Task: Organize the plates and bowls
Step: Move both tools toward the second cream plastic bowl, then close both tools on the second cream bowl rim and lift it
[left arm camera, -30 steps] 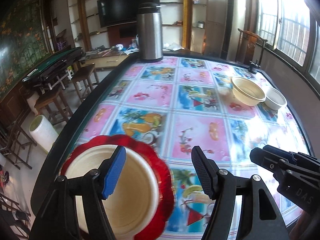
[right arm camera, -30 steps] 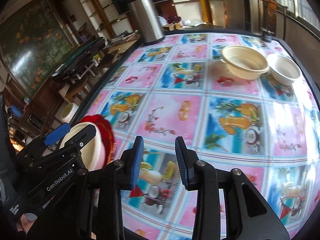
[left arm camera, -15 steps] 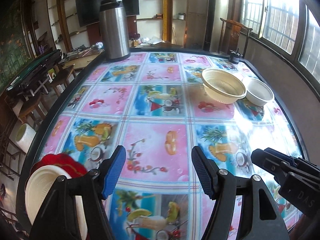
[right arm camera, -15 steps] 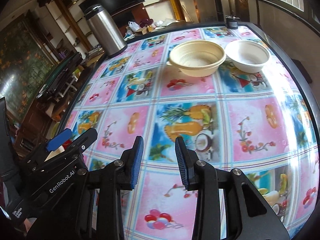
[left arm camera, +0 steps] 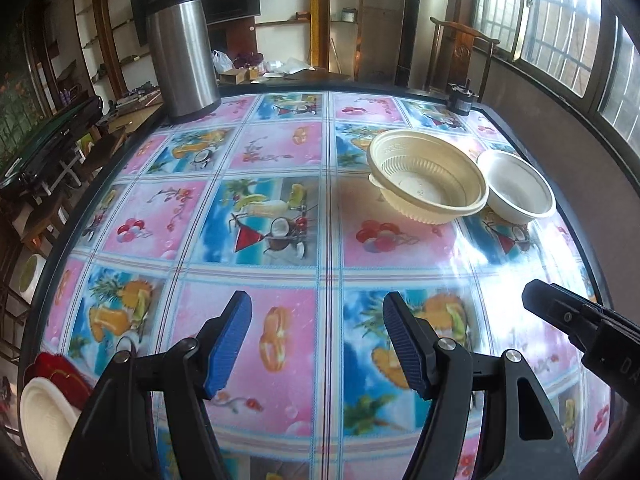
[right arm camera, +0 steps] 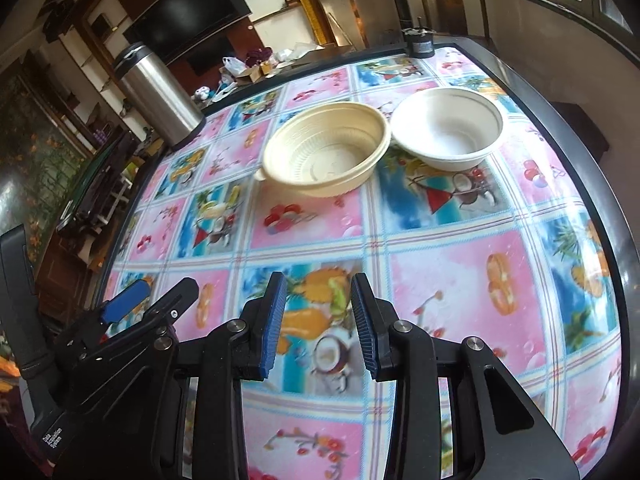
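Both my tongs — left gripper (left arm camera: pixel 316 344) wide, right gripper (right arm camera: pixel 318 324) narrower — empty; ahead, light, thin ribbed plastic bowl (right arm camera: pixel 326 148) — I'd pinch its rim.

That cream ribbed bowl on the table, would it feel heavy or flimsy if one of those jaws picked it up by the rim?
The cream ribbed bowl looks like thin moulded plastic, so probably light and a bit flexible at the rim. Its wide, low shape suggests it would slide on the glossy tablecloth rather than tip. It sits right against the white bowl, so a push may nudge that too.

Home living room: television (right arm camera: pixel 188 36), shelves (left arm camera: pixel 292 0), oilcloth-covered table (left arm camera: pixel 320 240).
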The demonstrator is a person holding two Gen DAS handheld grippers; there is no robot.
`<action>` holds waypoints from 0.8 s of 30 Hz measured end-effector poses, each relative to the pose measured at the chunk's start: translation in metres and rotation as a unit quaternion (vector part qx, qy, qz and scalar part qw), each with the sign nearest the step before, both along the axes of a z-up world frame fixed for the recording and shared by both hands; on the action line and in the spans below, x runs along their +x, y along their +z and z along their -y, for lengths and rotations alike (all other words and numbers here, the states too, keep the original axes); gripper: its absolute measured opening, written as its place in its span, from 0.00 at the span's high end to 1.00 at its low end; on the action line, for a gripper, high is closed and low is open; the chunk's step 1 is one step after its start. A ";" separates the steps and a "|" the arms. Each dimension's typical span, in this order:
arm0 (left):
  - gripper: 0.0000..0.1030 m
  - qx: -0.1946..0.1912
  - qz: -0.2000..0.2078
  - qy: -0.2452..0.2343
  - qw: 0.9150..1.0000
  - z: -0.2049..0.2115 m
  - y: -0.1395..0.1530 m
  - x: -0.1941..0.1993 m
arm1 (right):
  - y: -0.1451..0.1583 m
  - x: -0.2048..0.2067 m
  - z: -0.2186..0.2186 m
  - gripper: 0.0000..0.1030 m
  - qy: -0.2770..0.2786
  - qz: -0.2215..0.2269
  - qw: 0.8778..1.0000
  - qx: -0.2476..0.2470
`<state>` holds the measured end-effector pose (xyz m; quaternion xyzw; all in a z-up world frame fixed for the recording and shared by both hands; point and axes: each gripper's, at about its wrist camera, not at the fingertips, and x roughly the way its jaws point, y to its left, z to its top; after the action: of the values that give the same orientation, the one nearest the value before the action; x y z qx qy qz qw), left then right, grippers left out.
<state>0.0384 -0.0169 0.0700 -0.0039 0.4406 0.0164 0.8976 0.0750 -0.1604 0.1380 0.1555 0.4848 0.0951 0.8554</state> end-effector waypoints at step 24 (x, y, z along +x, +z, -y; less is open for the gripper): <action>0.34 -0.014 -0.023 0.008 1.000 0.020 -0.004 0.103 | -0.029 0.096 0.040 0.54 -0.052 -0.029 0.998 0.036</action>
<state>0.1417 -0.0366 0.0659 -0.0201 0.4611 0.0174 0.8869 0.1706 -0.2001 0.1091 0.2137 0.4968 0.0629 0.8388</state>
